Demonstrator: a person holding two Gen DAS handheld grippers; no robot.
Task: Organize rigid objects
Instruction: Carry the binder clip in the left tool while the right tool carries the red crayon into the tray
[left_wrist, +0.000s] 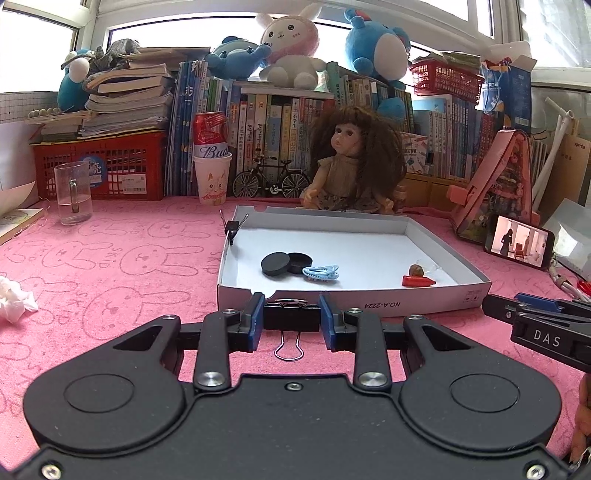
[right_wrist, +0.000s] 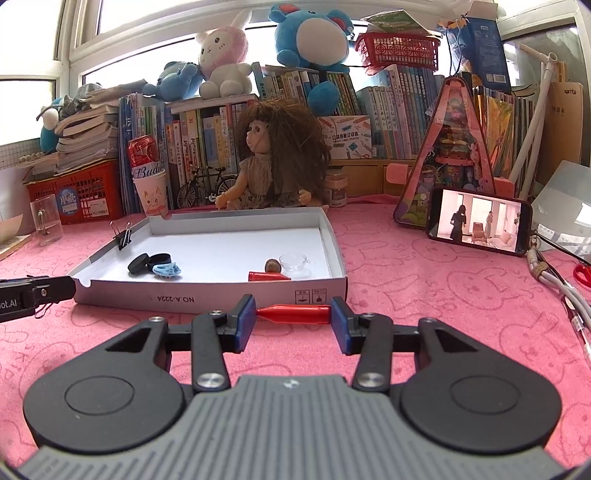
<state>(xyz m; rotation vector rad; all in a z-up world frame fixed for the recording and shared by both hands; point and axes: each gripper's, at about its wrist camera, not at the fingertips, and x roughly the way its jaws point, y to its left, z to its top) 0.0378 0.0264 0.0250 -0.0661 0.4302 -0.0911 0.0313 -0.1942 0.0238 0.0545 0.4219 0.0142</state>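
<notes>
I have the left gripper (left_wrist: 291, 320) with its fingers pinching a black metal binder clip (left_wrist: 291, 318) just short of the near wall of the shallow white cardboard box (left_wrist: 369, 305) on the pink rabbit-print worktop (left_wrist: 110, 280). The right gripper (right_wrist: 292, 320), at three o'clock from it, clamps a red cone-tipped plastic piece (right_wrist: 293, 314) end to end. My worry is that red piece pivoting or squirting out, since only its narrow ends touch the pads, and the clip's dangling wire handle snagging the box wall at twelve o'clock.
</notes>
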